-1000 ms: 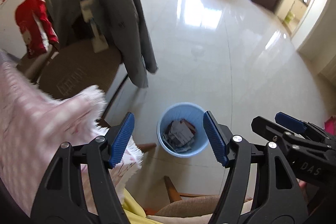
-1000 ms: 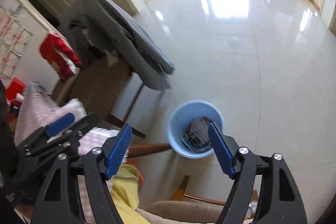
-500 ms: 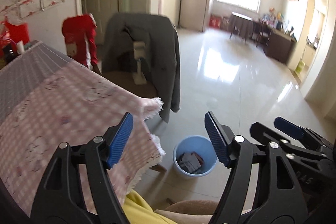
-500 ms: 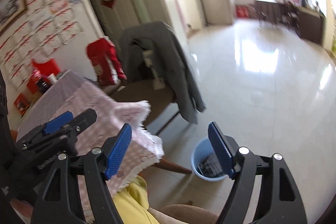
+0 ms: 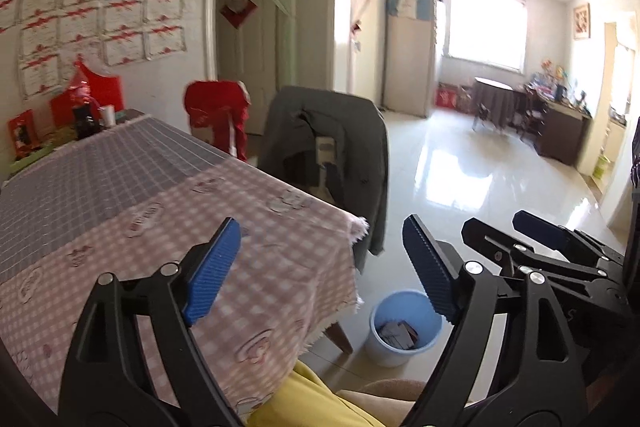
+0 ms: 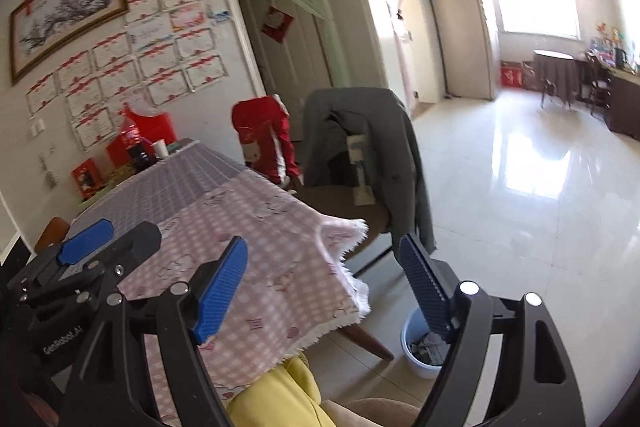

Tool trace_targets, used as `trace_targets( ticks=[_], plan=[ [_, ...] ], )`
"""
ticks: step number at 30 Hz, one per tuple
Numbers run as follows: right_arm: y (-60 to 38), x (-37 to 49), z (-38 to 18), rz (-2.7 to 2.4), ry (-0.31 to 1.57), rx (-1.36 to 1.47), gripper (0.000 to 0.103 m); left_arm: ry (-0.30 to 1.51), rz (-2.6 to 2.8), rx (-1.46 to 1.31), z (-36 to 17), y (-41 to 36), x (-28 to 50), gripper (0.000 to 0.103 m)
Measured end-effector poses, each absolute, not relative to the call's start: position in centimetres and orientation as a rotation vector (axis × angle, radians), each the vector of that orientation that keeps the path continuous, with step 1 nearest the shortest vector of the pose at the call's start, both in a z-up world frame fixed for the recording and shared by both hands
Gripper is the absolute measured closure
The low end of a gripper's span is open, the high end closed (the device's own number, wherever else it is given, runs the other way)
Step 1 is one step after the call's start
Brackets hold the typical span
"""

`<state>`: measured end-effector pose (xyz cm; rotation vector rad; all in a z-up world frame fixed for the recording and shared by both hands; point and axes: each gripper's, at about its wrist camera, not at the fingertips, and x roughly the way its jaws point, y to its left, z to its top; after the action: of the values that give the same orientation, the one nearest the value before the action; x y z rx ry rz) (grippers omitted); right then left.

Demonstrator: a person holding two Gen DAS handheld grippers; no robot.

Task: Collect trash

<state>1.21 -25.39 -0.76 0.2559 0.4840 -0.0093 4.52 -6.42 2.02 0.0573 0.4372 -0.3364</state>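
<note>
Tiled floor holds the blue bin (image 5: 404,327) below both empty grippers, jaws opening wide.

A: Where do the views look from?
B: Both ride above the table (image 5: 120,187) corner, facing slightly down the room.
A: What's shared?
B: Table, chair (image 6: 360,131), bin (image 5: 404,327) at lower centre.

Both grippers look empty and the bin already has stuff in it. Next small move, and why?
Probably sweep both along the table toward its far end. Left gripper, jaws opening, and right gripper hold nothing; the blue bin holds papers; the near cloth shows no trash.
</note>
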Motion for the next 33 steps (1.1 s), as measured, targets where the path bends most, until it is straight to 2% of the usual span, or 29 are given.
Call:
trace_targets(
  ticks=[10,15,33],
  plan=[
    [-22.9,-0.8,1.8,0.060,0.403,0.211,0.023,0.363,-0.220,-0.024,4.0,-3.6,2.2,0.019],
    [-22.6,-1.3,2.2,0.058,0.386,0.191,0.020,0.338,-0.178,-0.026,4.2,-2.9,1.9,0.015],
    [-22.3,-1.0,1.3,0.056,0.420,0.192,0.020,0.383,-0.178,-0.029,3.6,-3.0,1.9,0.014]
  ],
)
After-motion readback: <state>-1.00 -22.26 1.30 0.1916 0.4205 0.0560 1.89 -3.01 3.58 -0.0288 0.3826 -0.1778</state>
